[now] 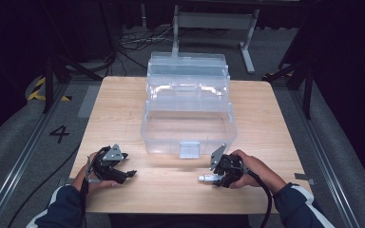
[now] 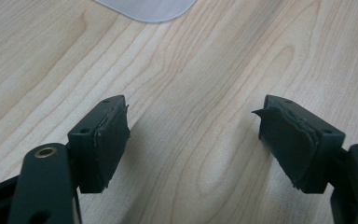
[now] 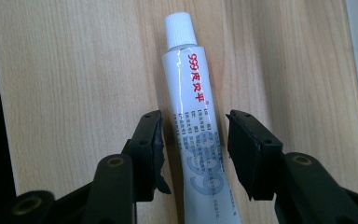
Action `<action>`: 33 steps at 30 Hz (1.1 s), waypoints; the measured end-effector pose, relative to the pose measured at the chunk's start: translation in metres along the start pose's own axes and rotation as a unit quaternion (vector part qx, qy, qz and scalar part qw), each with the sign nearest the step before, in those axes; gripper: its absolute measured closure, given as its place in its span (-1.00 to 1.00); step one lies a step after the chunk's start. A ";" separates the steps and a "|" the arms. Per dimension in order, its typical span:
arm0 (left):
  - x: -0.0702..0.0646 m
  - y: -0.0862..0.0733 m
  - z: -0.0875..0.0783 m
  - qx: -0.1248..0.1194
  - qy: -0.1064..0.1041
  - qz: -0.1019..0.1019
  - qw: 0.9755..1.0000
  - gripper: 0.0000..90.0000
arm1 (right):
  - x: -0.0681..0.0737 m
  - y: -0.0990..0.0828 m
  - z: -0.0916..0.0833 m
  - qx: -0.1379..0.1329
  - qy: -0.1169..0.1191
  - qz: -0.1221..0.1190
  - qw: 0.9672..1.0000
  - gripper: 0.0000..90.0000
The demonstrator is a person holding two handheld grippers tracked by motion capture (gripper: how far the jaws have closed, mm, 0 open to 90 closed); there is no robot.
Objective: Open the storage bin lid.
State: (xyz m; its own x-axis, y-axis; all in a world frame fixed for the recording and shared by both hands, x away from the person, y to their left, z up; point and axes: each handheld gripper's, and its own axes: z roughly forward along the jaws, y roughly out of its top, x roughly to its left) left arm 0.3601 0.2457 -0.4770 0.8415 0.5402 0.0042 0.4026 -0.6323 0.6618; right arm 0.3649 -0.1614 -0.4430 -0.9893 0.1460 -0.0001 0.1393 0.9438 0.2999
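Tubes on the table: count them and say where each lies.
1. The white tube lies flat on the wooden table, near the front edge, between the open jaws of the right gripper. The clear box looks empty.

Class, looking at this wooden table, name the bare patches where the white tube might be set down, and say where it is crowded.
Bare wood lies on both sides of the clear plastic box, out to the light wooden table edges, and between the left gripper and the white tube. It is crowded at the right gripper, close before the box.
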 end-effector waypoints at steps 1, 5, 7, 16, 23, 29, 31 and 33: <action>0.001 -0.002 0.001 -0.006 -0.003 -0.007 1.000 -0.47 | 0.000 0.001 0.000 0.003 0.003 0.000 1.000 0.24; 0.002 -0.003 0.001 -0.013 -0.004 -0.008 1.000 -0.51 | -0.001 0.002 0.002 0.013 -0.001 -0.002 1.000 0.23; 0.002 -0.005 0.002 -0.020 -0.005 -0.007 1.000 -0.52 | -0.001 0.004 0.003 0.014 0.000 -0.001 1.000 0.24; 0.002 -0.005 0.002 -0.022 -0.006 -0.006 1.000 -0.54 | -0.002 0.006 0.003 0.020 0.005 -0.006 1.000 0.58; 0.003 -0.005 0.003 -0.022 -0.008 -0.005 1.000 -0.54 | -0.001 0.001 -0.002 0.016 0.010 -0.009 1.000 0.59; 0.003 -0.005 0.003 -0.023 -0.008 -0.005 1.000 -0.55 | -0.004 -0.003 -0.012 -0.003 0.002 0.002 1.000 0.59; 0.003 -0.005 0.003 -0.023 -0.008 -0.005 1.000 -0.55 | -0.004 -0.004 -0.013 -0.004 0.002 0.003 1.000 0.59; 0.003 -0.005 0.003 -0.022 -0.008 -0.005 1.000 -0.55 | -0.005 -0.005 -0.015 -0.009 -0.004 0.006 1.000 0.59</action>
State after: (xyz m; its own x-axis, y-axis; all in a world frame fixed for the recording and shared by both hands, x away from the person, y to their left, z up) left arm 0.3620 0.2491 -0.4824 0.8433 0.5372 -0.0139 0.3947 -0.6017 0.6944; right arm 0.3690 -0.1713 -0.4299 -0.9872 0.1596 -0.0033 0.1503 0.9362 0.3176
